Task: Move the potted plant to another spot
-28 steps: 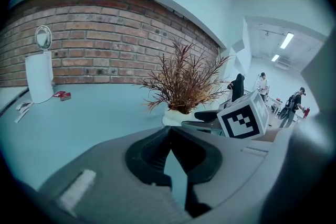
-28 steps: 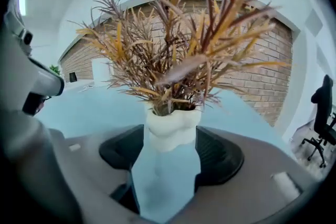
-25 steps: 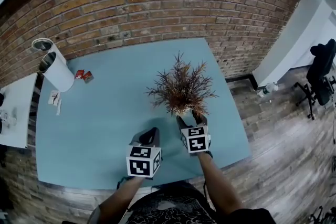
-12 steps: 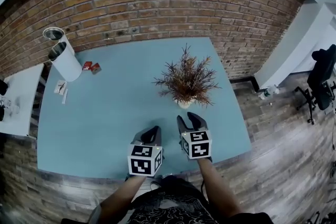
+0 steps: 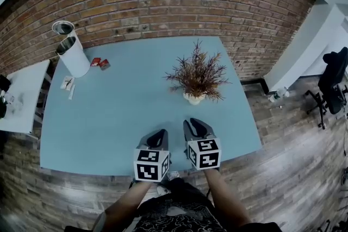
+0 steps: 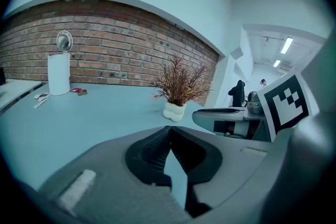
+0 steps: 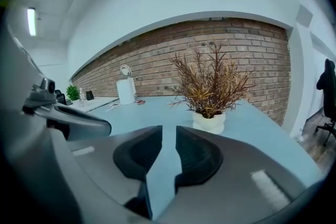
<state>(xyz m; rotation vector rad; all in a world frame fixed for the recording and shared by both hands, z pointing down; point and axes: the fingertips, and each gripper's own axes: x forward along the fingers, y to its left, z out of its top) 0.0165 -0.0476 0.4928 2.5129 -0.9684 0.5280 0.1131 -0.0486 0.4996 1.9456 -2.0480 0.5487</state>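
Sharing the table (image 5: 119, 111), potted plant (image 5: 197, 77) and bin (image 5: 73, 57) stand apart.

Matte grey plastic left gripper (image 5: 157, 137) and matching right gripper (image 5: 197, 126), there they are!
Black ribbed pads (image 7: 191, 152) line the jaws, a white cube with black square markers (image 5: 205, 153) sits behind each, the right jaws are closing on nothing, and further back there's a black pale-patterned top (image 5: 168, 217).

**Tally of the Room**

There was 1 potted plant (image 5: 197, 76), 1 blue table (image 5: 109, 122), 1 white cylinder (image 5: 75, 58), 2 small red packets (image 5: 99, 63) and 2 paper slips (image 5: 68, 83). Elsewhere were 1 white table (image 5: 22, 100), 1 black chair (image 5: 333, 79) and 1 bottle (image 5: 276, 94).
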